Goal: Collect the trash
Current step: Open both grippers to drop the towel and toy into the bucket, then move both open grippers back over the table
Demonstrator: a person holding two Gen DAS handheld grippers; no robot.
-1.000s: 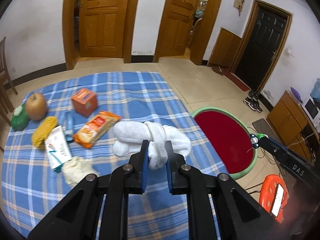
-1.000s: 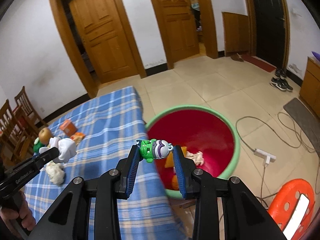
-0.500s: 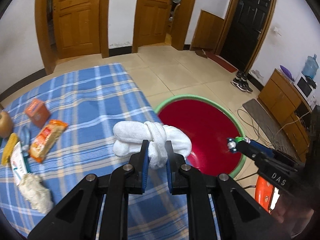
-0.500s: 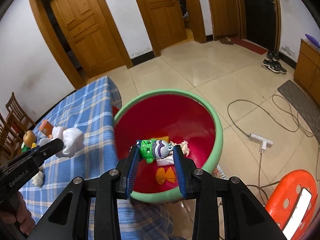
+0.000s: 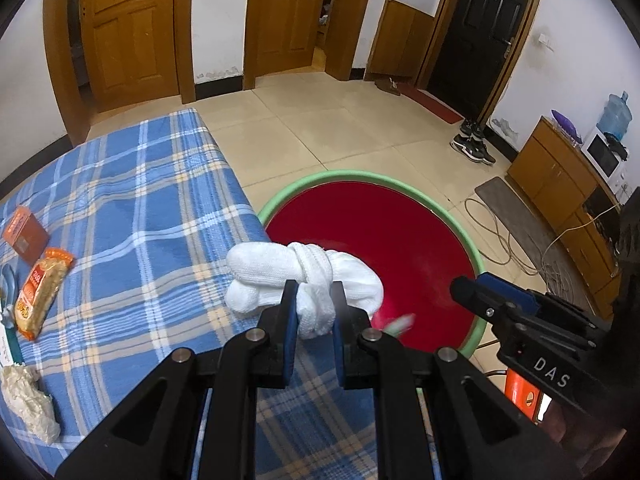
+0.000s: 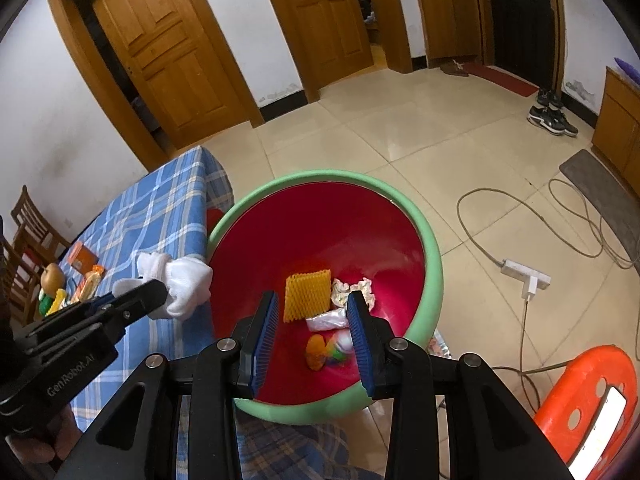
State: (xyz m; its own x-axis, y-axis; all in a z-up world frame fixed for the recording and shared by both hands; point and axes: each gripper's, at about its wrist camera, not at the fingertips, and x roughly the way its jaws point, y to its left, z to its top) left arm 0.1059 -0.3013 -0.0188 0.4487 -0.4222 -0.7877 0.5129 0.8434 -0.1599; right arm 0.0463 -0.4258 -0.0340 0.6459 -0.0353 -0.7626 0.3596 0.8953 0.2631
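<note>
Right gripper [image 6: 313, 332] fingers now parted, toy [image 6: 334, 350] dropped into basin [image 6: 434, 264]

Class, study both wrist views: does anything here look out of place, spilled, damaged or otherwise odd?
Nothing looks spilled or broken. One oddity: the left gripper is shut on a clean-looking knotted white cloth near the red tub, which holds scraps such as yellow foam netting. The right gripper is open over it.

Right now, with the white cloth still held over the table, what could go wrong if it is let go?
The knotted white cloth bundle in the left hand-held gripper hangs at the edge of the blue checked tablecloth, not clearly over the red, green-rimmed bin; released here, it might miss. The open right hand-held gripper over the bin could block it.
</note>
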